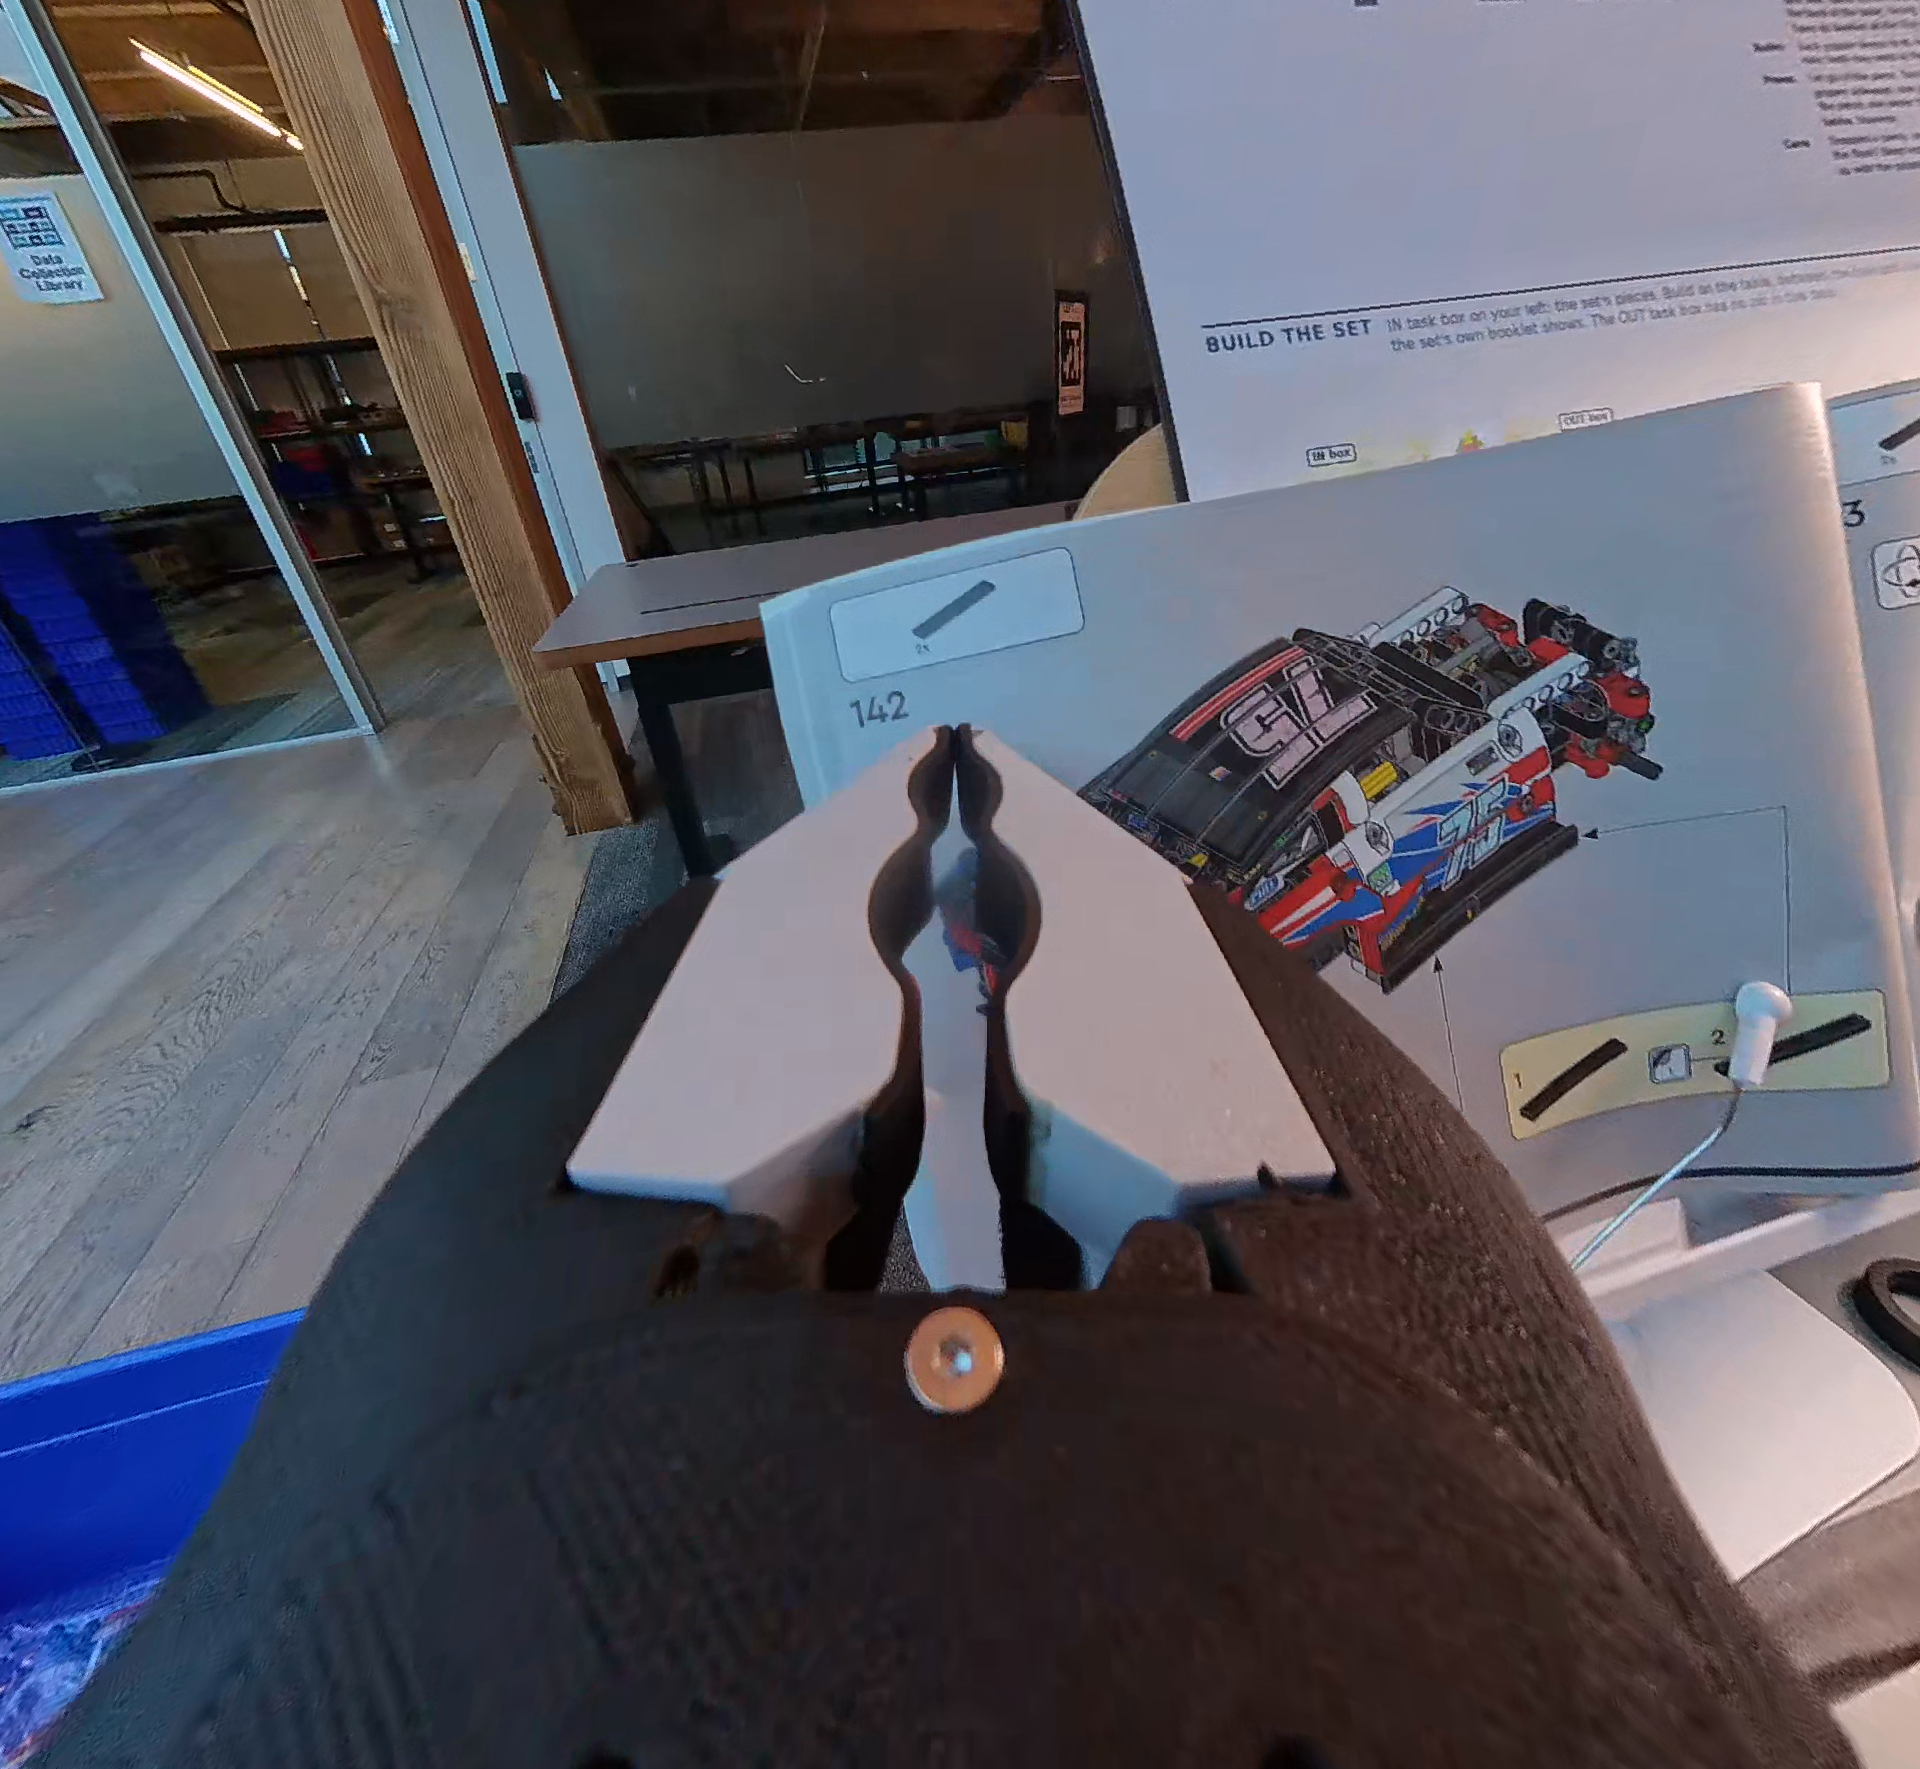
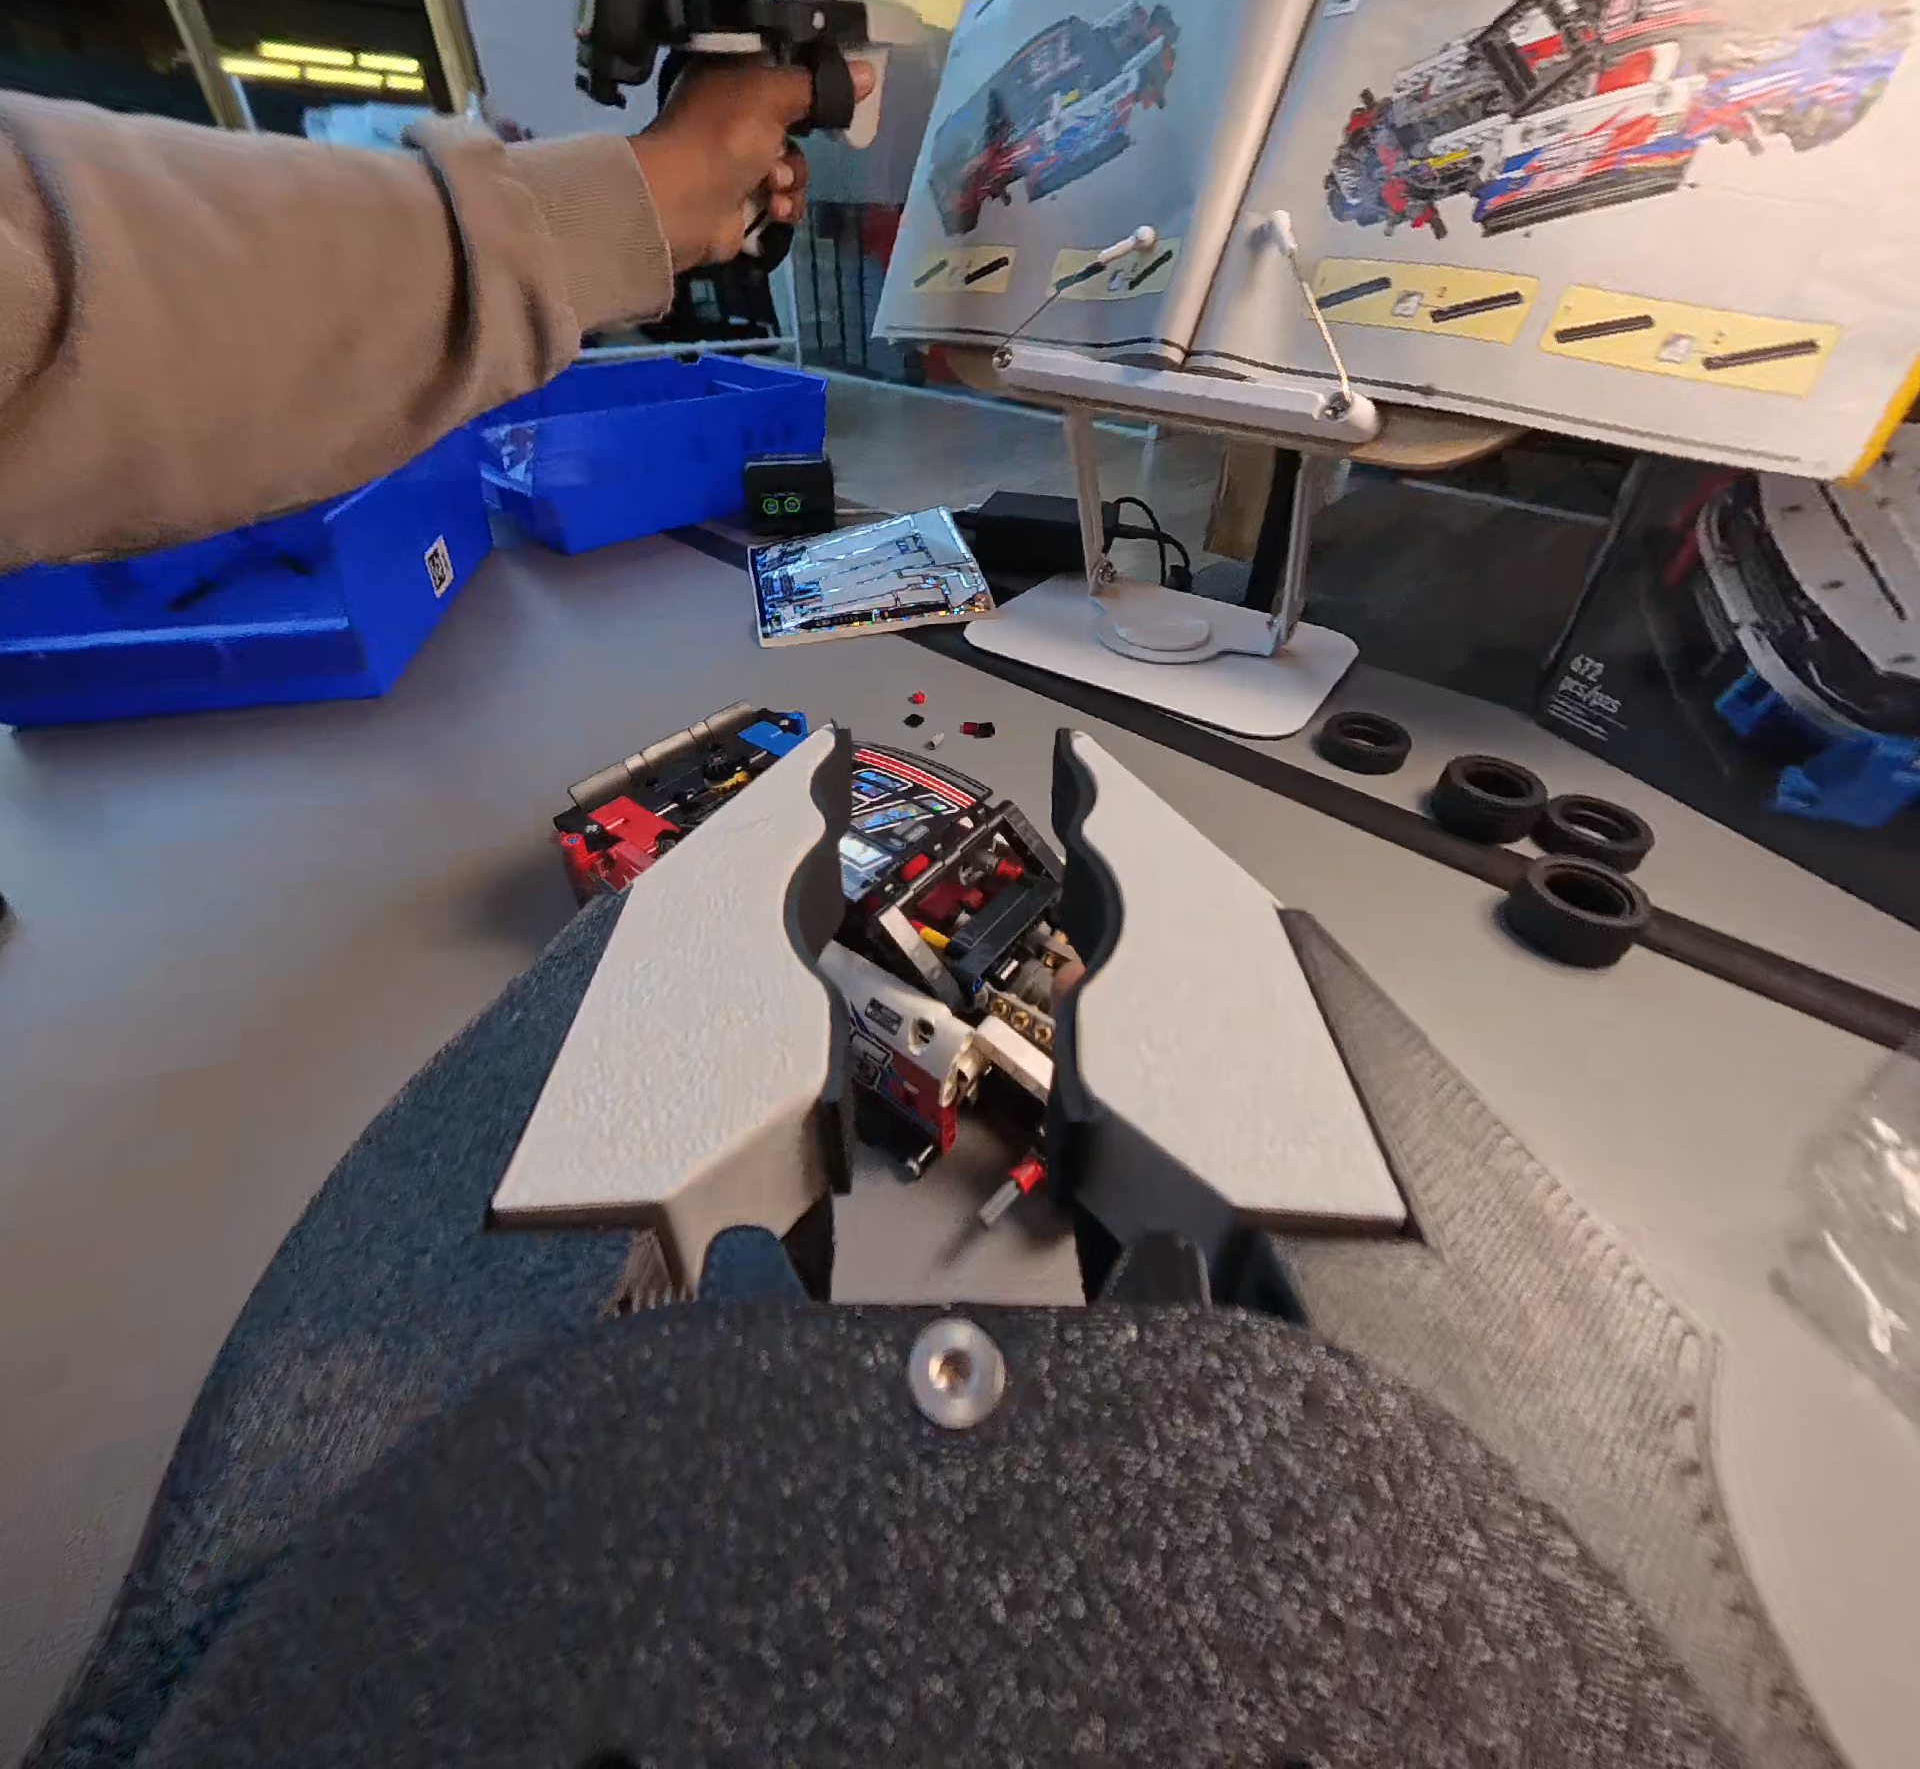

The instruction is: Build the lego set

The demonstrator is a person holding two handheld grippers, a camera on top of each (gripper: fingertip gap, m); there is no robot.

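Booklet stand (image 2: 1164, 649), tyres (image 2: 1486, 800) crowd right; table (image 2: 260, 888) left bare.

The partly built lego car (image 2: 935, 950) shows red, white, black and blue panels, with a striped red-and-white sticker on its dark roof, and a separate flat assembly (image 2: 665, 805) beside it is grey and black with red and blue pieces. Four loose rubber tyres (image 2: 1579, 909) are plain black, the two plastic bins (image 2: 644, 462) are solid bright blue, and the tabletop (image 2: 312, 888) is uniform pale grey. The open instruction booklet (image 1: 1351, 784) has light grey pages with yellow inset boxes; each gripper's fingers (image 2: 686, 1023) are pale grey on textured black bodies.
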